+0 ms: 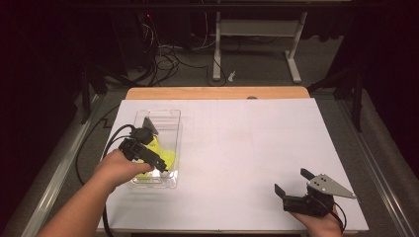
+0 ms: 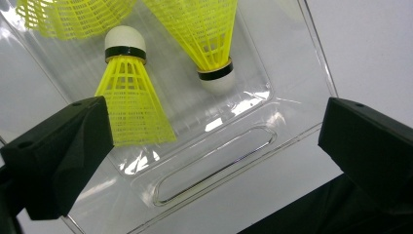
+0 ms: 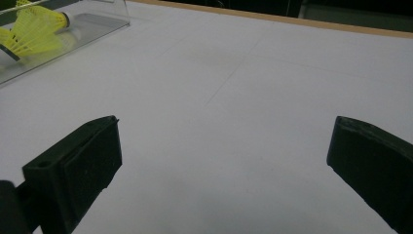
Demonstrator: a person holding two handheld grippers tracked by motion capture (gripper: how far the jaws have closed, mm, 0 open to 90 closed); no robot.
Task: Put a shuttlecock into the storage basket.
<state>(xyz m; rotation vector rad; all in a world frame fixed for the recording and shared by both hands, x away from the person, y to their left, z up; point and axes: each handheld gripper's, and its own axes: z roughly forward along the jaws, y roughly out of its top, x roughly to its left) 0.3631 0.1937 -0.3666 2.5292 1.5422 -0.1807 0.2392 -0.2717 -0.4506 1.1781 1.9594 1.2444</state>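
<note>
Left gripper view: clear tray (image 2: 292,78) holds yellow shuttlecocks (image 2: 129,97).

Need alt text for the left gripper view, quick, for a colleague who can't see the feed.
Yellow shuttlecocks lie in a clear plastic tray, seen from close above between the left gripper's two black jaws, which stand wide apart with nothing between the pads. One shuttlecock has its white cork pointing up the picture, a second has its cork pointing down, and part of a third shows at the top left.
</note>
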